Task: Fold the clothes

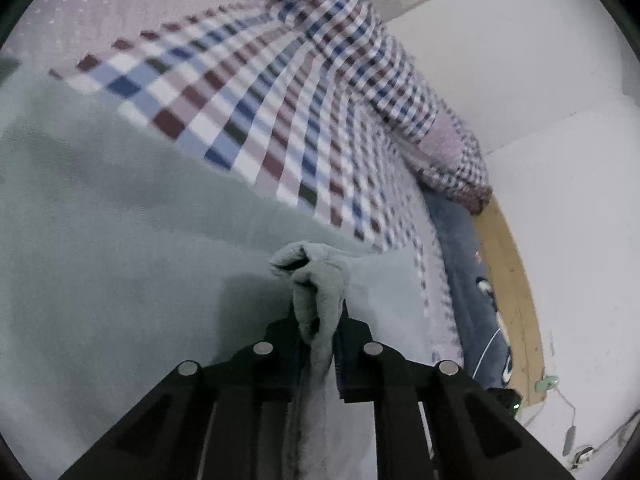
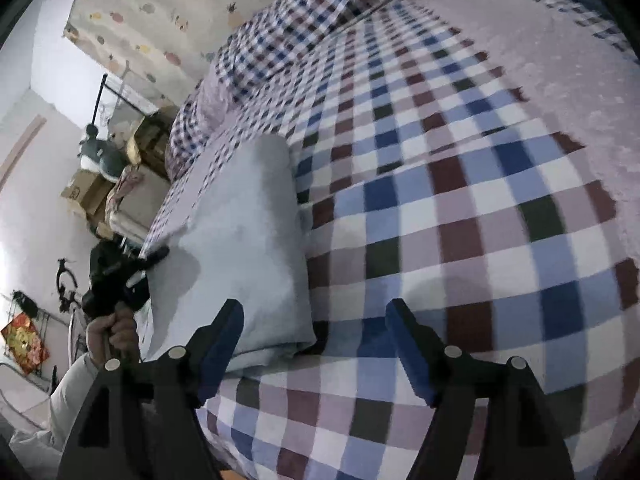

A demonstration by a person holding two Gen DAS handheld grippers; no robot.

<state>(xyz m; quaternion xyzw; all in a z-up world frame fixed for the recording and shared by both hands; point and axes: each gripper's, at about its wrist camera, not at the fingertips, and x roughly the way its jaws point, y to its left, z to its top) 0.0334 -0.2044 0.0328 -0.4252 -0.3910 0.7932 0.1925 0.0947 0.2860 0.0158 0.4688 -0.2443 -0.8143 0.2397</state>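
Observation:
A pale grey-green garment lies spread on a checked bedcover. My left gripper is shut on a bunched edge of that garment, with cloth poking out above the fingers. In the right wrist view the same garment lies folded into a long strip on the bed's left side. My right gripper stands open just above its near end, with nothing between the blue pads. The left gripper and the hand holding it show at the garment's far left edge.
A checked pillow and quilt lie at the head of the bed. The wooden bed frame and a blue sheet run along the right side, next to a white wall. Boxes and clutter stand beyond the bed's left side.

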